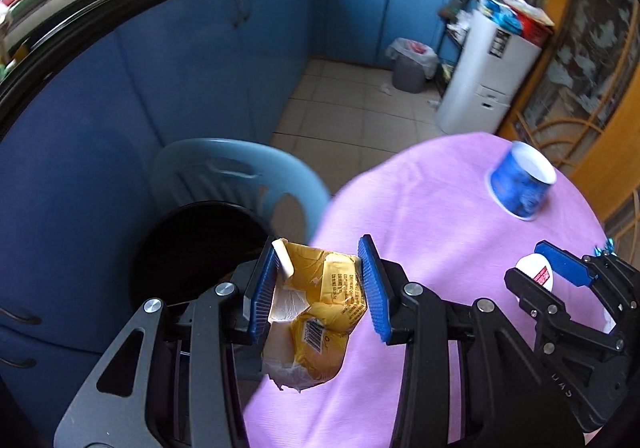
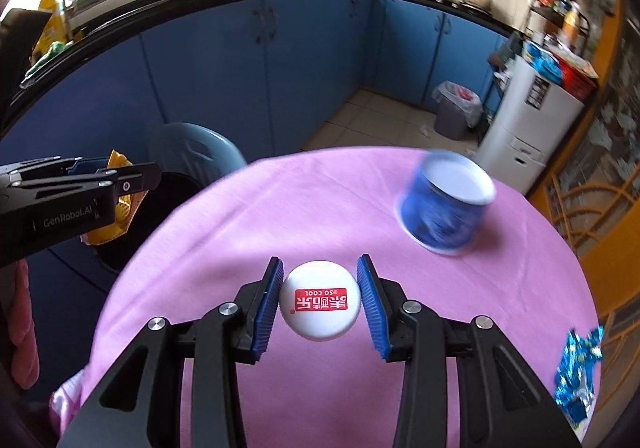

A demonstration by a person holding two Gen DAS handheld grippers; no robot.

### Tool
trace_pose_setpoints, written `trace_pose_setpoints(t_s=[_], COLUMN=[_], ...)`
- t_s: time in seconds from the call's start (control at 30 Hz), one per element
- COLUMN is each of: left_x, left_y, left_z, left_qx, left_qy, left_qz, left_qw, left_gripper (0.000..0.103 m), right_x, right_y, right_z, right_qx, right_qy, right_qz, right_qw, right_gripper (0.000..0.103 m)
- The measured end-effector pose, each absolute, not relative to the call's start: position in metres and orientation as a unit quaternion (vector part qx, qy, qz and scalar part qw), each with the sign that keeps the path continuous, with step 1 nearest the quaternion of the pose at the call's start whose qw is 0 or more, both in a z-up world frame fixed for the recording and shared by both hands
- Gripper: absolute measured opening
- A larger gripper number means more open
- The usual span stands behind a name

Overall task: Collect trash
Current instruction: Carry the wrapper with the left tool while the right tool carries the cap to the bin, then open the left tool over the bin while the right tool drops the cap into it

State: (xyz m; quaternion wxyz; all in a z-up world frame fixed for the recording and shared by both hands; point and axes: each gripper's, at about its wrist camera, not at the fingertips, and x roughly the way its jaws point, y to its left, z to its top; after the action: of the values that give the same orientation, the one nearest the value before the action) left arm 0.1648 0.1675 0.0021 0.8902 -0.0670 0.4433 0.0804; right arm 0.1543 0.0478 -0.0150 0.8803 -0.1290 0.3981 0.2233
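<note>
My left gripper (image 1: 320,280) is shut on a crumpled yellow wrapper (image 1: 320,312) and holds it at the left edge of the pink table (image 1: 420,207), next to a black bin (image 1: 200,248). It also shows in the right wrist view (image 2: 116,183), with the wrapper (image 2: 116,207) over the bin (image 2: 132,244). My right gripper (image 2: 320,288) has its pads around a small white bottle (image 2: 319,302) with a red label, touching or nearly touching its sides. A blue paper cup (image 2: 444,203) lies tilted on the table (image 2: 240,228). A blue foil wrapper (image 2: 576,368) lies at the right edge.
A light blue plastic chair (image 1: 240,171) stands behind the black bin. Blue cabinets (image 1: 180,59) run along the wall. A grey bin with a liner (image 1: 410,65) and a white fridge (image 1: 488,79) stand at the far side of the tiled floor.
</note>
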Motion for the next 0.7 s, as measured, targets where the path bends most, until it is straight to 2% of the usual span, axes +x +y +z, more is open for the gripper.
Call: trace_pose_setpoints(t_s=[0.47, 0.57, 0.6, 0.7], left_x=[0.162, 0.168, 0.169, 0.174], left_y=[0.255, 0.268, 0.27, 0.28], left_z=[-0.015, -0.02, -0.021, -0.023], left_qx=[-0.112, -0.119, -0.119, -0.124], left_qy=[0.45, 0.455, 0.454, 0.451], left_qz=[0.136, 0.139, 0.141, 0.147], left_qw=[0.876, 0.872, 0.871, 0.872], left_gripper=[0.042, 0.046, 0.048, 0.075], right_x=[0.168, 0.173, 0.174, 0.176], right_y=[0.149, 0.161, 0.163, 0.173], right_z=[-0.014, -0.018, -0.019, -0.023], right_qx=[-0.174, -0.18, -0.182, -0.188], right_qy=[0.384, 0.386, 0.387, 0.388], right_qz=[0.287, 0.293, 0.295, 0.3], right_qw=[0.86, 0.856, 0.855, 0.851], right_gripper=[0.038, 0.038, 0.038, 0.038])
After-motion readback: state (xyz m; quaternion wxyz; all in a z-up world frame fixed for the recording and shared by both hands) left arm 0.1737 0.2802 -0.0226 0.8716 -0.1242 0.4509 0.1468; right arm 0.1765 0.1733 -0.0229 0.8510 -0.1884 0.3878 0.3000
